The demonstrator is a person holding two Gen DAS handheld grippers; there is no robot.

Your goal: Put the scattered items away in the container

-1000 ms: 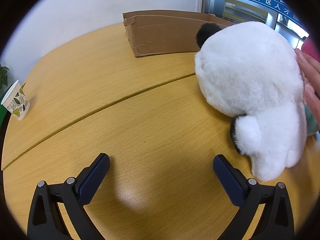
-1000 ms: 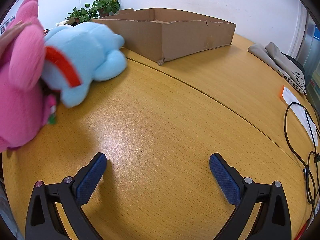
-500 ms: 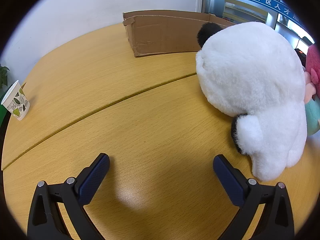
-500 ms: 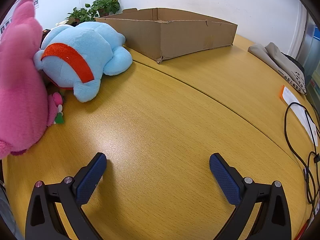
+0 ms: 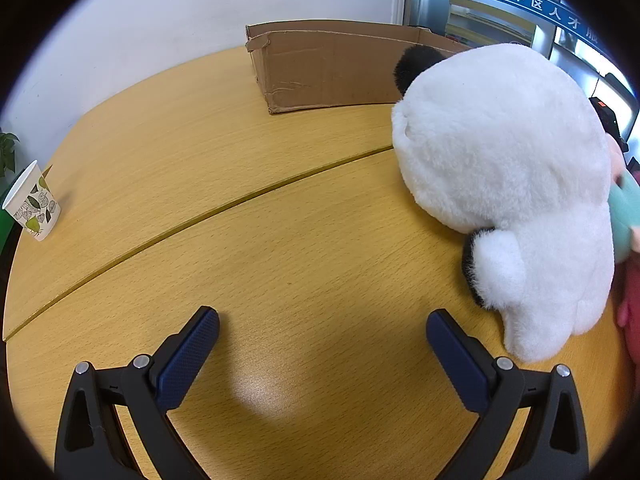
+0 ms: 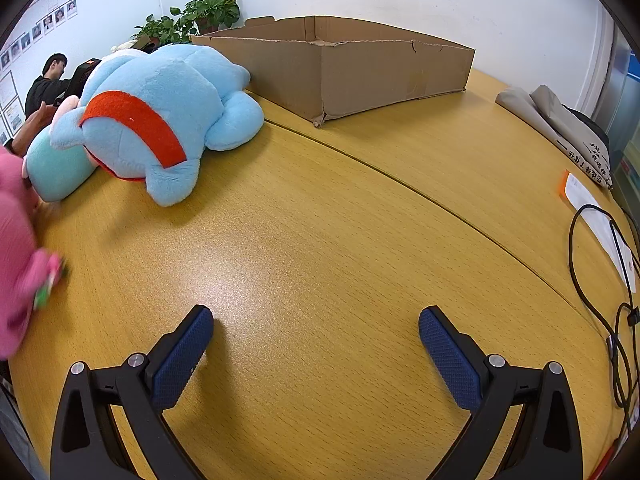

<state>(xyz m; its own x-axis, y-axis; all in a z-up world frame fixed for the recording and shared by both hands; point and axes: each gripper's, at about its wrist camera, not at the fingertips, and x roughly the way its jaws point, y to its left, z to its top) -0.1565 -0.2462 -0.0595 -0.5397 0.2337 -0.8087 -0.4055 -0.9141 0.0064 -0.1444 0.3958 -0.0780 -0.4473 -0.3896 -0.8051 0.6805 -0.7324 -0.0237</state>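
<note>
Left hand-held gripper (image 5: 322,332) wide open, empty, low over desk (image 5: 208,184). Right hand-held gripper (image 6: 316,330) likewise. Panda (image 5: 508,176) lies just ahead-right of left gripper, long axis running toward box (image 5: 332,68) at far desk edge. Left nearer.

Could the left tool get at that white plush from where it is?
Probably yes. The left tool is open and empty, and the white plush lies just ahead to its right on bare table, with nothing between them.
</note>
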